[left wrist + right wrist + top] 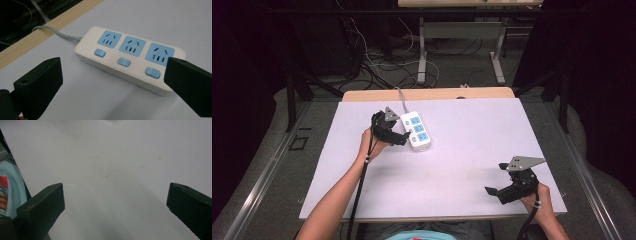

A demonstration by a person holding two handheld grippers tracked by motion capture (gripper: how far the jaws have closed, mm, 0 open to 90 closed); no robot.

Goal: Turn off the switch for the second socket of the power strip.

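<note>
**Left gripper lined up on the power strip**

The power strip (130, 58) lies flat on the white table top (462, 150), just ahead of the left gripper (403, 138), which hangs beside it with its jaws spread wide and nothing between them. From where the gripper sits, one jaw overlaps the strip's near end and the other stands off to the side, so I'd judge it is being set up to straddle the body. The strip is a smooth cream plastic block with rounded corners, three pale blue socket faces and three blue rocker buttons (124, 62). Its grey cord (55, 32) runs off the far end towards the wooden table edge (427, 93). The right gripper (499, 181) rests well apart, jaws open over bare, faintly smudged matte surface, seemingly waiting.
</note>
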